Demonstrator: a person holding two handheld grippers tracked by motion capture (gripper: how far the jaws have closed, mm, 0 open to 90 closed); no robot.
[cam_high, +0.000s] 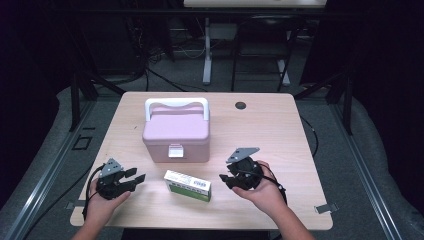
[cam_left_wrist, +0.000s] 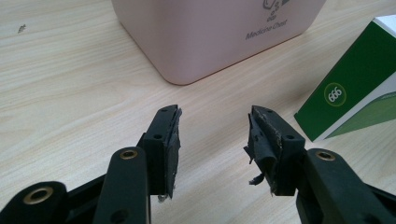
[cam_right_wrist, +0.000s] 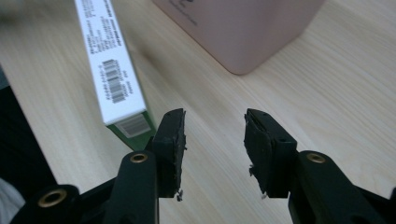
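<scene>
Two grippers flank a green-and-white box (cam_high: 188, 185) lying flat near the table's (cam_high: 280, 130) front edge, and both stand released, jaws parted around bare wood. In the left gripper view the box (cam_left_wrist: 355, 93) lies ahead and off to the right of the jaws, well outside the gap. In the right gripper view its barcoded end (cam_right_wrist: 114, 70) sits just beside the left jaw, nearly touching, with the long axis running away ahead and to the left. From above, that axis runs roughly from one gripper toward the other, and the right gripper (cam_high: 228, 179) looks nearer to its end than the left gripper (cam_high: 140, 176). Beyond both pairs of jaws stands the pink medicine chest (cam_high: 176, 131), lid down, handle raised.
</scene>
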